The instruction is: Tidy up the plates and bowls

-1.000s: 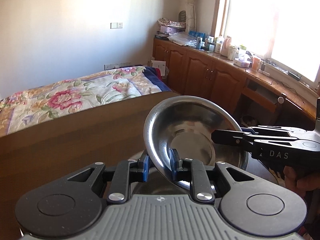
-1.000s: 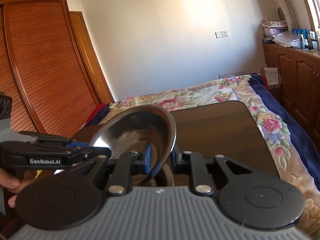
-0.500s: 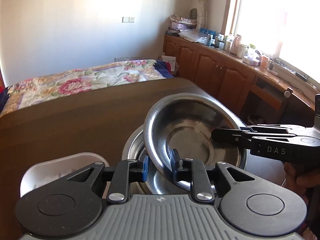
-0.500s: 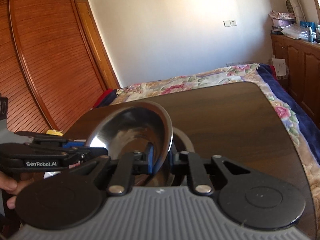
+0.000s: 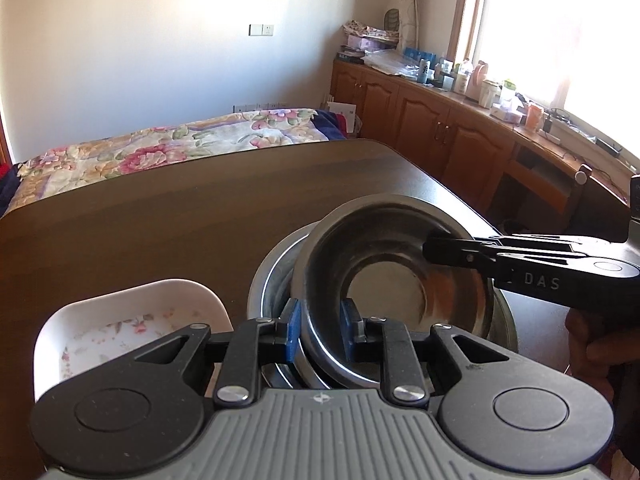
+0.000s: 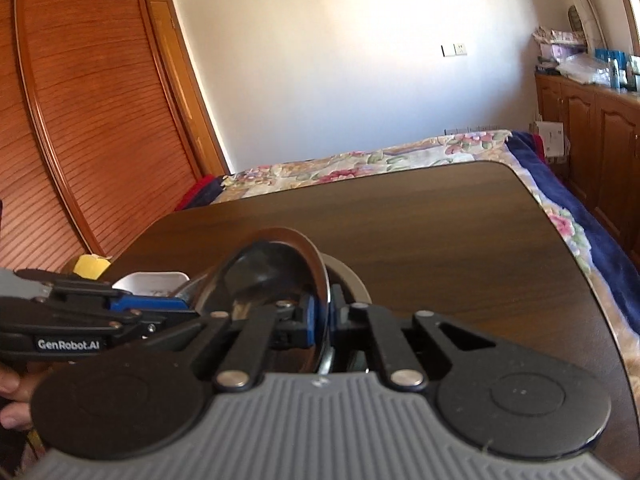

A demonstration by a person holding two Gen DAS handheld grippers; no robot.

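A shiny steel bowl [image 5: 380,268] is tilted into a stack of larger steel bowls [image 5: 272,280] on the dark wooden table [image 5: 160,220]. My left gripper [image 5: 320,332] is shut on its near rim, blue pads on either side of the wall. My right gripper [image 5: 430,248] reaches in from the right and pinches the opposite rim. In the right wrist view the bowl [image 6: 272,264] stands almost edge-on, with my right gripper [image 6: 325,320] shut on its rim. There my left gripper [image 6: 188,308] comes in from the left, and the stack [image 6: 348,274] shows behind the bowl.
A white dish with a flower pattern [image 5: 120,320] sits on the table just left of the stack, also visible as the white dish [image 6: 152,280]. A yellow object [image 6: 92,266] lies at the table's left edge. A hand [image 5: 592,344] holds the right gripper. Bed and wooden cabinets lie beyond.
Both grippers have come down together with the steel bowl, from mid-air to the stack of bowls on the table. The white dish has come into view.
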